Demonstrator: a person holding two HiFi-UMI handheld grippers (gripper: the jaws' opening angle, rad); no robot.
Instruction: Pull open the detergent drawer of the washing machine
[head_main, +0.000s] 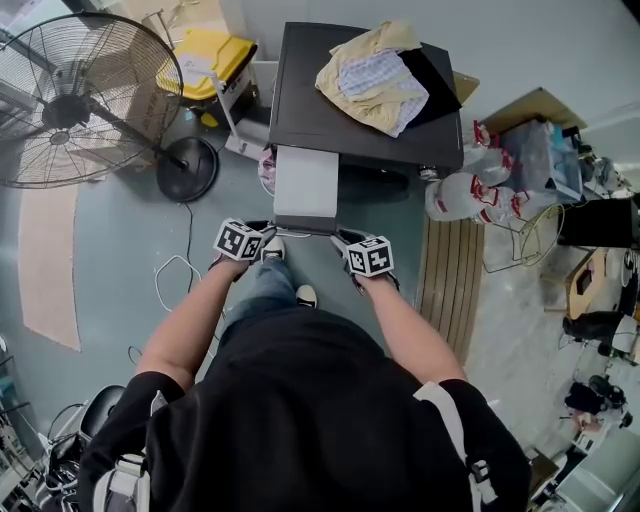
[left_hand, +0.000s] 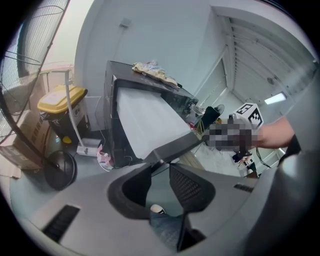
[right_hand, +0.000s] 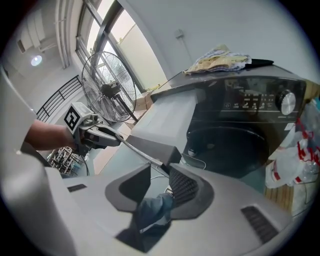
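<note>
From where I sit the job looks all but finished. The dark, glossy-topped washing machine (head_main: 330, 110) stands against the far wall, and its long pale-grey detergent drawer (head_main: 305, 185) juts well out of the front left towards me, seemingly at full travel. What I judge is left is only to back off. The left gripper (left_hand: 160, 169) and the right gripper (right_hand: 160, 170) each sit at a front corner of the drawer. Both claws are spread, the panel's corner just at the tips, and I see no pad pressing on it. Round it lies a grey-green floor (head_main: 120, 280). A big black pedestal fan (head_main: 70, 100) stands off the machine's left side and a yellow-lidded bin (head_main: 210, 55) by its rear left corner. White, red-printed plastic bags (head_main: 465, 190) sit along its right edge, and crumpled yellow cloth (head_main: 375, 75) lies on its top.
</note>
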